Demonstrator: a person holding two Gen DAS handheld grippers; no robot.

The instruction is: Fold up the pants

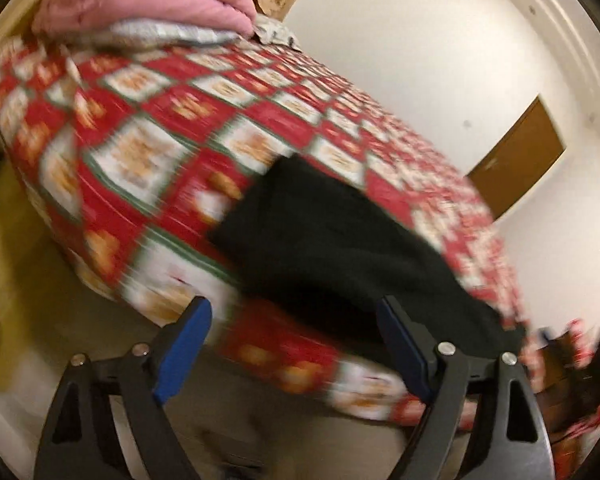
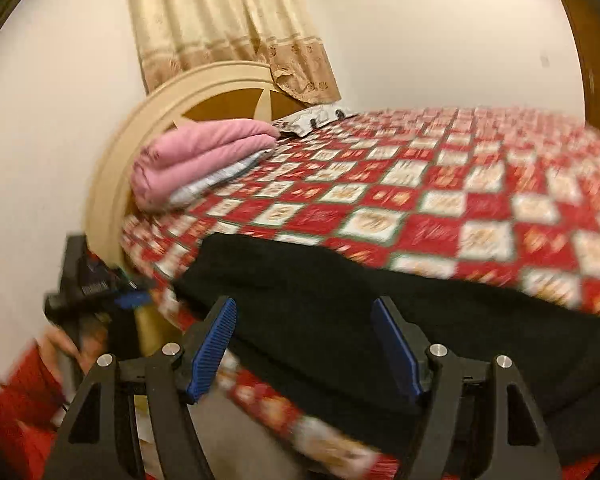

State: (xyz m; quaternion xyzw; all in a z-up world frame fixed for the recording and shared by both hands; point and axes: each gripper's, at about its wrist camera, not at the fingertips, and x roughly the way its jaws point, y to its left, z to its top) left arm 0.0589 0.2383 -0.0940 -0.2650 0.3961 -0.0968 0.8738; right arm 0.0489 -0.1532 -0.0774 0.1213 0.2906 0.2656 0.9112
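Observation:
Black pants [image 1: 332, 240] lie on a bed with a red and white checked cover [image 1: 172, 128], near its front edge; they also show in the right wrist view [image 2: 340, 308], hanging over the edge. My left gripper [image 1: 294, 312] is open and empty, just short of the pants' near edge. My right gripper [image 2: 304, 312] is open and empty, its jaws wide apart in front of the pants. The left gripper [image 2: 100, 292] shows at the left of the right wrist view. Both views are motion blurred.
A folded pink blanket [image 2: 204, 156] lies on a grey patterned cloth by the round headboard [image 2: 148, 120]. A curtain [image 2: 228, 28] hangs behind. White walls and a brown door [image 1: 520, 160] stand beyond the bed. Beige floor [image 1: 260, 432] lies below.

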